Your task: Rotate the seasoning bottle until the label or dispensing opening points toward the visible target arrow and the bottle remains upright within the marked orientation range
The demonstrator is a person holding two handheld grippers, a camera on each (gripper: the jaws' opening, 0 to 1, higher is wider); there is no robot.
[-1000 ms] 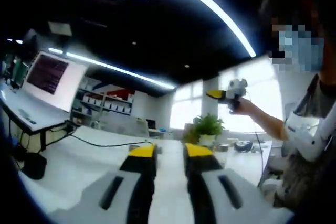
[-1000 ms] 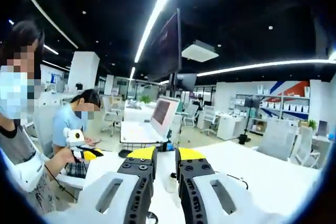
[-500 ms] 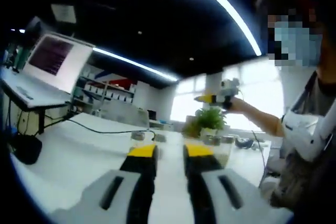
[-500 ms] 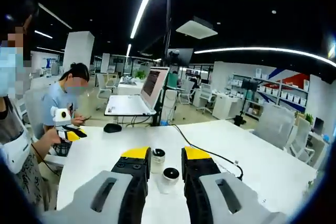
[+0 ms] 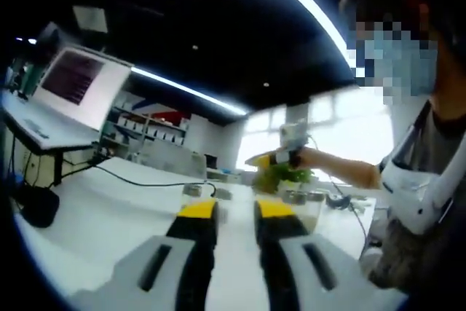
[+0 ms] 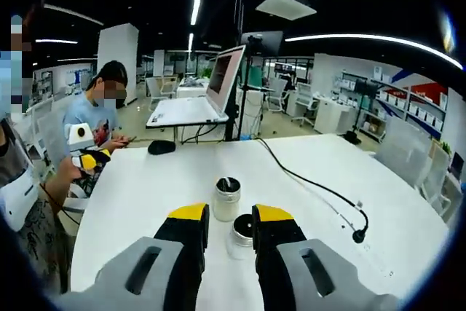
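Now, right claw: the right claw (image 6: 230, 218), grey with yellow tips, hovers above the white table (image 6: 145, 194), jaws spread a little and holding nothing.
Between the tips: a small clear seasoning bottle with a dark round top (image 6: 241, 234) stands upright on the table, seen through the gap, apart from both jaws.
Just beyond: a second small jar with a silvery lid (image 6: 226, 198) stands upright close behind it.
Further out: a black cable with a plug end (image 6: 320, 191) runs across the table; a black mouse (image 6: 161, 147) lies near the far edge, by an open laptop on a stand (image 6: 211, 92).
Left claw: the left claw (image 5: 236, 213) is up over the table (image 5: 95, 209), its jaws slightly apart and gripping nothing; from the right gripper view it sits at the table's left edge (image 6: 91, 160).
Ahead of it: blurred small jars (image 5: 196, 191) and a green potted plant (image 5: 280, 176).
People: a seated person in a light blue shirt (image 6: 91, 118) is behind.
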